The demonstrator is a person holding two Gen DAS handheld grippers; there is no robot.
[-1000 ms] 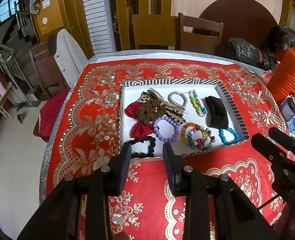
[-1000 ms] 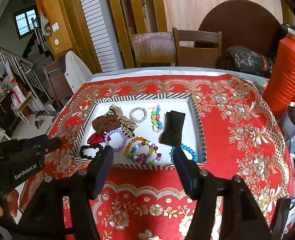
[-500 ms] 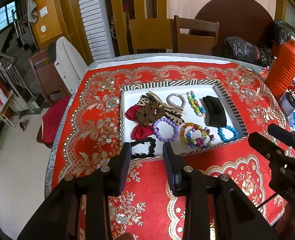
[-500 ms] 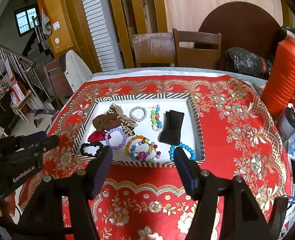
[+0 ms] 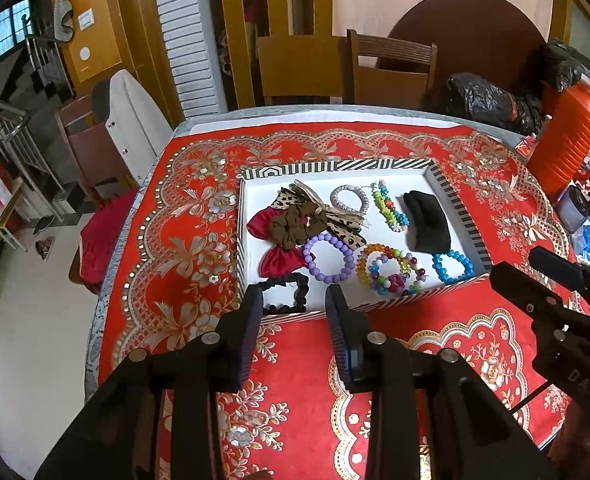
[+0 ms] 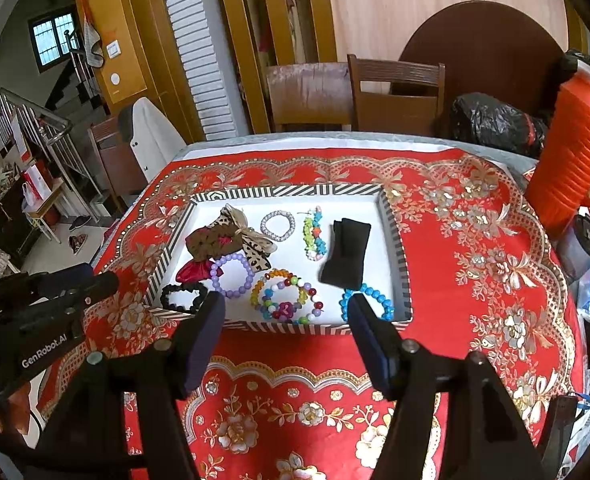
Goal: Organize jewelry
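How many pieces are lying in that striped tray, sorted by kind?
Inside the striped tray:
Beaded bracelets: 5 (purple, blue, silvery, green-mix, multicolour cluster, possibly more than one)
Fabric bows and scrunchies: 4 (red, brown, leopard, black)
Black folded cloth: 1
Total: 10

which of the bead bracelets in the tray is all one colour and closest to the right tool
The blue bead bracelet, in the tray's near right corner, just beyond the right tool. The purple one is also single-coloured but lies farther left.
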